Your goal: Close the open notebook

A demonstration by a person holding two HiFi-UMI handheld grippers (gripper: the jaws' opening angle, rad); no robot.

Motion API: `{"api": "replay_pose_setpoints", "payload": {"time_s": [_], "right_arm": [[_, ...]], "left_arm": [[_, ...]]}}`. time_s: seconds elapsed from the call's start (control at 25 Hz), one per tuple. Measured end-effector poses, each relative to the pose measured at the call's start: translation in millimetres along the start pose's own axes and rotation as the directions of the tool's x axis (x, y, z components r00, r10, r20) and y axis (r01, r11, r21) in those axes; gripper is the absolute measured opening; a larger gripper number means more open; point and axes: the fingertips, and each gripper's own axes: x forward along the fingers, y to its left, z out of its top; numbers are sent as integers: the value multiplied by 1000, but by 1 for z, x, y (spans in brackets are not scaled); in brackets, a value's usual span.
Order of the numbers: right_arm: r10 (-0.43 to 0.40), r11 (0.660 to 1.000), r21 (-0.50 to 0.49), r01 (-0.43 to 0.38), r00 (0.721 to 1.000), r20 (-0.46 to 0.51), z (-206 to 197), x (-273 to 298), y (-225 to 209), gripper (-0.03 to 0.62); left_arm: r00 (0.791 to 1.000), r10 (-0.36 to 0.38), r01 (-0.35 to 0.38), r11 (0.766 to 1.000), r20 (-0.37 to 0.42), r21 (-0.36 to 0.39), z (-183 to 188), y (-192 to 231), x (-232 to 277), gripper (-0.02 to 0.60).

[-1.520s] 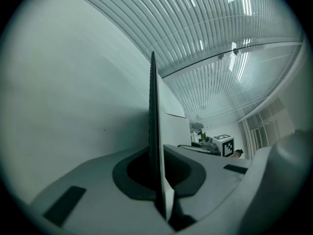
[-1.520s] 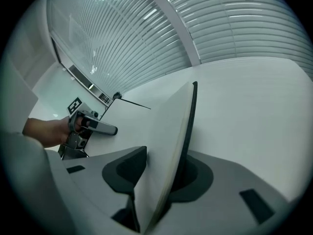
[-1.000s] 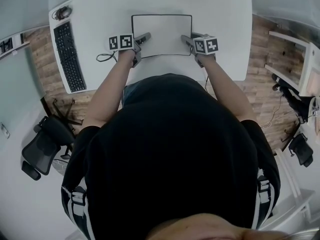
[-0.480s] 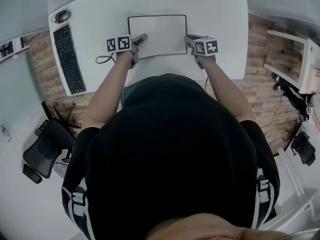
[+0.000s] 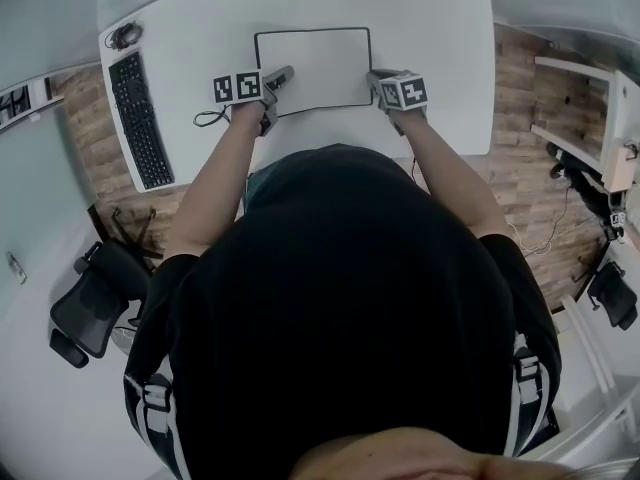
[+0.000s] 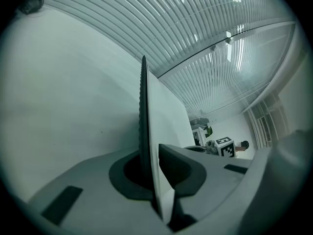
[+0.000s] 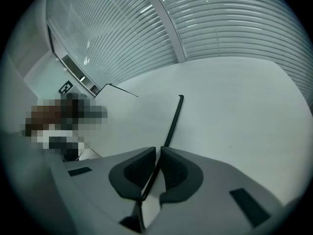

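On the white table, as seen from the head view, an open notebook with white pages and a thin black border. Lies flat in the middle of the far half of the table top, its long side across. At the near left corner of it, the left gripper; at the near right corner, the right gripper. Both held out in front on bare forearms, each with a marker cube on top.

In the left gripper view, clamped on the left side of the notebook: the black cover edge against one pad, the white page against the other. From the jaws, the sheet running straight away, edge-on, with the pale table to its left. Far off at the right of this view, the marker cube of the other gripper.

In the right gripper view, the jaws having just been closing and now almost together. Between the pads, only the thin black edge of the cover, pressed from both sides. Beyond the jaws, the same edge continuing as a dark line, with white surface on both sides of it.

Well apart from the notebook, to the left, a black keyboard, set at a slant along the left edge of the table. Just beside the left gripper, on the table, a thin dark cable. Around the table, wooden floor; at the lower left, a black office chair.
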Motion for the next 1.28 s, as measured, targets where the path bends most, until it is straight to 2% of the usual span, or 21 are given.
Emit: {"api": "replay_pose_setpoints", "payload": {"time_s": [0.16,0.32,0.52,0.68,0.92,1.28], "right_arm": [[1,1000,3,-1,1000,7,-2,-6,-1,58],[7,1000,-8,-7,1000,11,-4,-8,0,58],[21,1000,1,-21,1000,21,-6,-11,1,57],[42,998,35,-43,999,33,-6,-8,2,57],[69,993,95,-76,995,75,-9,-12,1,57],[87,982,160,-103,991,100,-14,-16,-3,57]], "left_arm": [[1000,-7,7,1000,9,8,3,-9,-10,48],[999,-10,10,1000,32,17,8,-16,-24,84],[998,-17,16,1000,53,16,7,-24,-34,91],[997,-42,40,999,71,28,9,-30,-42,98],[994,-91,90,996,52,24,8,-44,-46,106],[992,-112,110,993,50,37,9,-61,-43,112]]}}
